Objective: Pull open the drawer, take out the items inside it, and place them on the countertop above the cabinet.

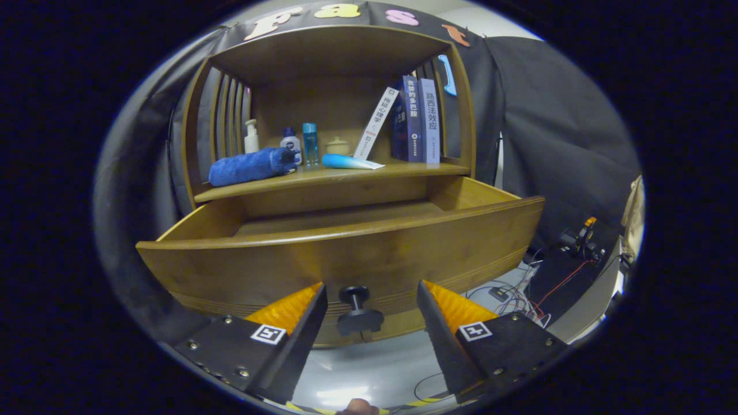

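The wooden drawer (346,253) of the cabinet is pulled out toward me; from this low angle its inside is hidden behind the front panel. Its dark round knob (358,308) sits low on the front, between my fingers with a gap on each side. My gripper (372,297) is open, with nothing held. Above the drawer is the countertop (328,176), which carries a rolled blue towel (251,165), a white pump bottle (251,137), two small bottles (301,144), a small cream jar (337,146), a blue tube (349,162) and several books (412,118).
Black cloth walls surround the cabinet. To the right of the drawer, cables and a small device (582,239) lie on the floor, beside a grey ledge (594,305). A fingertip (360,408) shows just below the fingers. Pale floor lies under the drawer front.
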`<state>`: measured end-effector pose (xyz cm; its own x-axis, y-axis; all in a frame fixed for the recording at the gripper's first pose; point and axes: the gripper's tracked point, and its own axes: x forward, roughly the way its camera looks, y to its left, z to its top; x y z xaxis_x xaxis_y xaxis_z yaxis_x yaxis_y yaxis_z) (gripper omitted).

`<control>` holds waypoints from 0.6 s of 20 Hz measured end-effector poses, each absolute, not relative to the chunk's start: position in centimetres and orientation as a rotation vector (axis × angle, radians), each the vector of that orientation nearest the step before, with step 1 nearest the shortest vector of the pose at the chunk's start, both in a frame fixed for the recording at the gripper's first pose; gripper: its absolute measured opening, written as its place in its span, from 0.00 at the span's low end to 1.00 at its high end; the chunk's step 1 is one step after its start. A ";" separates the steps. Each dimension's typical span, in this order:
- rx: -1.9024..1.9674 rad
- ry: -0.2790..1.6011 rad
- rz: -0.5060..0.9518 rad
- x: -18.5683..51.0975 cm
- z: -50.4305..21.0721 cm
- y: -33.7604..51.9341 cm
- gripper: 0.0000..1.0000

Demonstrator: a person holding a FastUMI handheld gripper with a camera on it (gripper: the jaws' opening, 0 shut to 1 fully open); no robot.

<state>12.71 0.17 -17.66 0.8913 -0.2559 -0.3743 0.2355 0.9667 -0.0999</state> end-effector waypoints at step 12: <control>-0.019 0.313 -0.163 13.5 -16.1 2.2 0.93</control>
<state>13.45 2.24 -16.08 0.9385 -0.1628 -0.3045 0.1570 0.9866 -0.0437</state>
